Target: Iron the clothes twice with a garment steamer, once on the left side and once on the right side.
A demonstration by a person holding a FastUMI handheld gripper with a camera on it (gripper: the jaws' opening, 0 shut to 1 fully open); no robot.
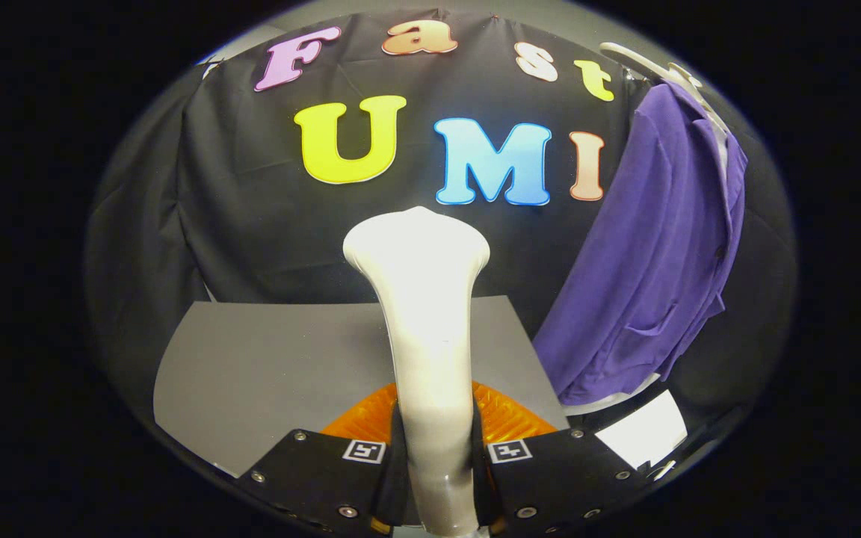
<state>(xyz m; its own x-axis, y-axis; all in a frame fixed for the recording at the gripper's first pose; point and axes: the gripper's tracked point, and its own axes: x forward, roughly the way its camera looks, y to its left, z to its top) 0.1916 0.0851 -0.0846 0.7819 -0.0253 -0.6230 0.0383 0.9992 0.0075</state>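
Fisheye view looking fwd along the tongs (pixel 438 448), w/ black cloth hanging as the booth wall behind everything.

Left to centre: a grey table (pixel 266 366) is lying flat below the cloth, its surface stretching from the left toward the middle and passing behind the steamer.

Centre: a white garment steamer (pixel 423 314) is standing upright betw. the two fingers of the tongs. Both fingers are pressing on its narrow handle from either side, closed down to the handle's width, so the tongs are gripping it firmly. The steamer's neck is rising from the grip and widening into a broad, rounded head, which is sitting above the table's far edge, in front of the cloth.

Right: a purple garment (pixel 655 254) is hanging on a white hanger (pixel 662 71), beyond the tongs and well off to the right of the steamer head, not touching it. A pocket is showing low on the fabric. Below its hem, something flat and white (pixel 643 433) is lying, too unclear to identify.
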